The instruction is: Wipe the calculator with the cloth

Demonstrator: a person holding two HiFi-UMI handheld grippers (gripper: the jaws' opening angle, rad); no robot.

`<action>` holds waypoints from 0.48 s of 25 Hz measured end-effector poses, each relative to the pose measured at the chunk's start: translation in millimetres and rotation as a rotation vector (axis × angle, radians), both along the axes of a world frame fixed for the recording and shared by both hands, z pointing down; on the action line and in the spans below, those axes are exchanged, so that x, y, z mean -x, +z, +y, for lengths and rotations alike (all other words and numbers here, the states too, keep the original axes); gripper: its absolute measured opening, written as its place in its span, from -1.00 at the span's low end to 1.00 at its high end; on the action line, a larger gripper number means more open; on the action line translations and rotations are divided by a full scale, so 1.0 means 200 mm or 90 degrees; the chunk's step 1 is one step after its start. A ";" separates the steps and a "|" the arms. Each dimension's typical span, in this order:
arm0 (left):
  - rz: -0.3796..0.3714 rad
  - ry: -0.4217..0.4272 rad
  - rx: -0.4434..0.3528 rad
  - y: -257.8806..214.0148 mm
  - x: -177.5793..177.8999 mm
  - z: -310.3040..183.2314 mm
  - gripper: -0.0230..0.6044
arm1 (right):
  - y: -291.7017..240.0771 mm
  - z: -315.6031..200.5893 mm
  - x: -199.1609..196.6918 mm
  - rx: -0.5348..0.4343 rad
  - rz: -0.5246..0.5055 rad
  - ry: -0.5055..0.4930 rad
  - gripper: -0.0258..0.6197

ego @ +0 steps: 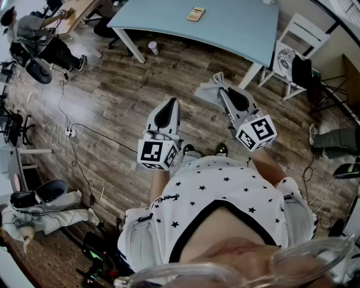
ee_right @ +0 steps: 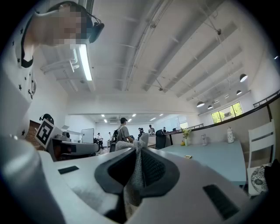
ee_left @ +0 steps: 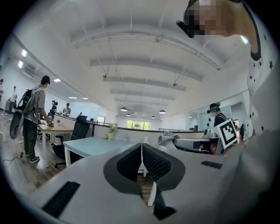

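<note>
1. Looking down through the head view, I see the calculator lying on the pale blue table, well ahead of both my tools and roughly on the line between them.
   - Its long axis seems to run away from me with a slight slant, but it is too small to be sure.
   - My right gripper carries the grey cloth and looks a little nearer to the calculator than my left gripper.
   - Bare wood floor lies between me and the table's near edge. A paper cup stands on the floor by the left table leg, and a white chair sits off the right end.
2. In the left gripper view, my left gripper has its jaws brought together with nothing between them.
   - The table sits ahead and to the left at about jaw height. I cannot pick out the calculator here.
3. In the right gripper view, my right gripper is clamped on the cloth, which bunches above the tips and hangs below them.
   - The calculator shows as a small tan thing ahead and to the right, on open table top with free surface all around it.
   - I judge the coming move to be a forward reach with the right tool. The near table edge is the one thing to clear.
</note>
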State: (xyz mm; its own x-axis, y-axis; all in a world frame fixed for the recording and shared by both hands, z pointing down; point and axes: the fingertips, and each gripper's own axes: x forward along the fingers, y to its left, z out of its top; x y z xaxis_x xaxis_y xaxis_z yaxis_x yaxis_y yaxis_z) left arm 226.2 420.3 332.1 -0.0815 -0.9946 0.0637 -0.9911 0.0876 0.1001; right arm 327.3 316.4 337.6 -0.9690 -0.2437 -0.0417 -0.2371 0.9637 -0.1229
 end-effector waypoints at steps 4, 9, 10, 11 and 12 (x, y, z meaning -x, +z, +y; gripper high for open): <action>0.002 0.003 0.000 0.01 0.02 0.00 -0.82 | 0.01 0.01 0.01 0.001 0.002 0.005 -0.83; 0.005 0.011 0.000 0.02 0.04 0.00 -0.82 | 0.02 0.02 0.03 0.001 0.006 0.008 -0.83; 0.006 0.013 0.001 0.02 0.04 0.00 -0.82 | 0.01 0.03 0.03 0.001 0.003 0.007 -0.83; 0.007 0.015 0.002 0.02 0.05 -0.01 -0.82 | 0.01 0.03 0.03 0.002 0.000 0.006 -0.83; 0.009 0.018 0.002 0.02 0.05 -0.01 -0.82 | 0.00 0.03 0.03 0.003 -0.004 0.006 -0.83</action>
State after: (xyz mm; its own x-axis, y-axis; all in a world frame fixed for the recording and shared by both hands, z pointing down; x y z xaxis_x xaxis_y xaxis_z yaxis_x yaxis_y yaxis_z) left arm 215.4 418.7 336.3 -0.0528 -0.9963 0.0677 -0.9916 0.0603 0.1142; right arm 320.6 322.9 337.9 -0.9664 -0.2527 -0.0467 -0.2450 0.9609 -0.1288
